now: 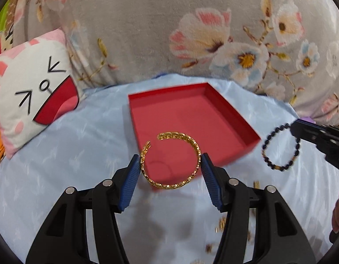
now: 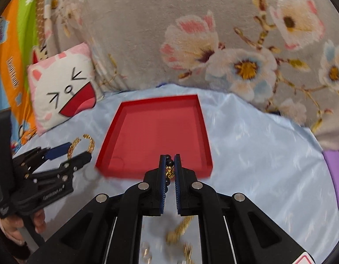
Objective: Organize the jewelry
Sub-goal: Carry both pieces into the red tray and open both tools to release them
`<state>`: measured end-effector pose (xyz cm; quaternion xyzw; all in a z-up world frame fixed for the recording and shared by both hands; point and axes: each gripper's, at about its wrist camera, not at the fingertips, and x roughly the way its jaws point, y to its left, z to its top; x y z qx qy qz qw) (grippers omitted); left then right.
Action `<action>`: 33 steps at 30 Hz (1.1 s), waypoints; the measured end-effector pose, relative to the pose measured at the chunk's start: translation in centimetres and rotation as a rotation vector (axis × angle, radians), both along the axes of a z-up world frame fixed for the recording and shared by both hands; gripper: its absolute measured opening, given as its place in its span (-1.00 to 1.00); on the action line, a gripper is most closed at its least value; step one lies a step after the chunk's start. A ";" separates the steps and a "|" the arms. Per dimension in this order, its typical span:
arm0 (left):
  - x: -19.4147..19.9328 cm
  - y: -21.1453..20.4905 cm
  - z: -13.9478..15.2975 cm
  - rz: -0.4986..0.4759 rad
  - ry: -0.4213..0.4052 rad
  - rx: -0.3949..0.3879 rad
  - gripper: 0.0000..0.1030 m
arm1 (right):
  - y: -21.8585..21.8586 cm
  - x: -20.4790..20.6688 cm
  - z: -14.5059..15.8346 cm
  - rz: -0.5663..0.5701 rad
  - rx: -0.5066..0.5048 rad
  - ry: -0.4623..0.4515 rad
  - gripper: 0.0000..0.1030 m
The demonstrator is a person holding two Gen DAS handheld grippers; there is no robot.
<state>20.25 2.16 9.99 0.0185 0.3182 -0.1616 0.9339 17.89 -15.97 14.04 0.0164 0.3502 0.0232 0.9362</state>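
The left gripper (image 1: 170, 165) pinches a gold open bangle (image 1: 171, 160) at center frame, over the red tray (image 1: 213, 101). At right, the right gripper (image 2: 169, 169) clamps a black beaded bracelet (image 1: 279, 147).

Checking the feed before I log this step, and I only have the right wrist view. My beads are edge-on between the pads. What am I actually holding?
Observer: A black bead bracelet with a few gold beads. It hangs as a full open loop from the right hand-held gripper.
Operator: Is it over the red box yet?
Observer: No. In the left wrist view it hangs just off the right corner of the red box, above the blue cloth.
Operator: And the left side's gold bangle, pinched flat?
Observer: No. The left hand-held gripper clamps the gold bangle across its width, with the bangle's gap pointing away from the pads.
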 end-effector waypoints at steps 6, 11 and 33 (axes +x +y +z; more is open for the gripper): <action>8.6 -1.7 0.0 0.025 0.028 0.002 0.05 | 0.0 10.9 -0.7 0.010 0.025 0.024 -0.87; 14.3 -2.6 -1.9 0.030 0.087 -0.012 0.05 | -0.6 17.5 -3.1 0.037 0.087 0.070 -0.87; 19.1 -6.1 -5.4 0.081 0.058 0.202 0.26 | -3.6 22.2 -9.9 -0.079 0.046 0.140 -0.37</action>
